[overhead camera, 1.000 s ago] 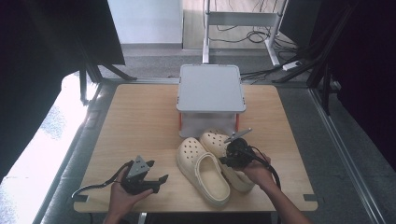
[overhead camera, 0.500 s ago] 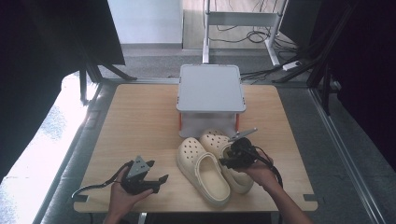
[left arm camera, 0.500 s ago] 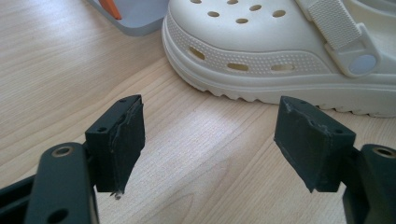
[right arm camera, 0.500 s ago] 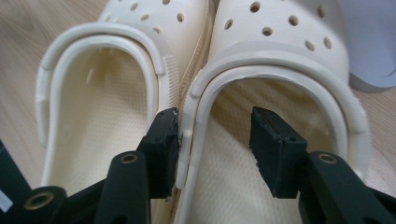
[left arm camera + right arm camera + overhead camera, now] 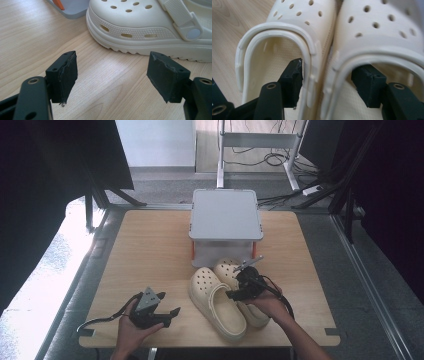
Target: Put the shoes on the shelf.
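While we look from above, our right gripper (image 5: 235,294) sits over two cream clogs (image 5: 220,302) just in front of the grey box (image 5: 226,220). Our left gripper (image 5: 111,75) gapes wide beside one clog. Our right jaws, just opening, straddle both clogs' touching walls, not pinching.

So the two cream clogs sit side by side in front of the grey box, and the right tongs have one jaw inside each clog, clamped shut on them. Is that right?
Not quite: the right tongs are open, not clamped. The right gripper view shows one jaw inside each clog, with gaps to the adjoining walls; the jaws have just been opening. The rest holds: the high view shows the pair in front of the grey box.
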The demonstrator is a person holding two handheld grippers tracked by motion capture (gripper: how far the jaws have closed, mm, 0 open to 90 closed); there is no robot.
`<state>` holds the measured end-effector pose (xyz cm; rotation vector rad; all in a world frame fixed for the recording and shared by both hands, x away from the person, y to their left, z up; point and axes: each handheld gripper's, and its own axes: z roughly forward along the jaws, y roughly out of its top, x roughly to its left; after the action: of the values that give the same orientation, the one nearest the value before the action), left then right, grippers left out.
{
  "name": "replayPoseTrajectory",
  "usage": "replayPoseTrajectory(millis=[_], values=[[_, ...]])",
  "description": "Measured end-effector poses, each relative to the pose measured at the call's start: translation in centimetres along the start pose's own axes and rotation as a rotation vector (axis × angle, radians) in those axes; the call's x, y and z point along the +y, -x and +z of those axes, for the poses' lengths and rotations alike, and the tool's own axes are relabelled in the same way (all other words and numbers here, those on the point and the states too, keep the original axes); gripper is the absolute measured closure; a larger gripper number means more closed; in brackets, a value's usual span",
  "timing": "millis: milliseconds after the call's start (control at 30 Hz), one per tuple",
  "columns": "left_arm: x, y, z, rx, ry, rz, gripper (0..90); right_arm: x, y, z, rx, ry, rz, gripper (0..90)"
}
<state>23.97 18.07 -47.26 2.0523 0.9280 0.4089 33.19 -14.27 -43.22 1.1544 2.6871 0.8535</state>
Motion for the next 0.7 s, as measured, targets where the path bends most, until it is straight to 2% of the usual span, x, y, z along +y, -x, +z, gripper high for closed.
replayPoseTrajectory(millis=[167, 367, 567, 700], values=[[0.0, 0.0, 0.2, 0.000, -0.006, 0.003, 25.1, 0.8, -0.4, 1.1, 0.001, -0.043, -0.006, 47.0], [0.0, 0.0, 0.1, 0.000, -0.003, 0.002, 25.1, 1.5, -0.3, 2.6, -0.003, -0.107, 0.001, 59.7], [0.0, 0.0, 0.1, 0.000, -0.005, 0.005, 25.1, 1.3, -0.3, 2.3, -0.009, -0.100, 0.013, 63.4], [0.0, -0.1, 0.1, 0.003, -0.004, 0.004, 25.1, 0.9, -0.4, 1.5, 0.008, -0.096, -0.017, 65.1]])
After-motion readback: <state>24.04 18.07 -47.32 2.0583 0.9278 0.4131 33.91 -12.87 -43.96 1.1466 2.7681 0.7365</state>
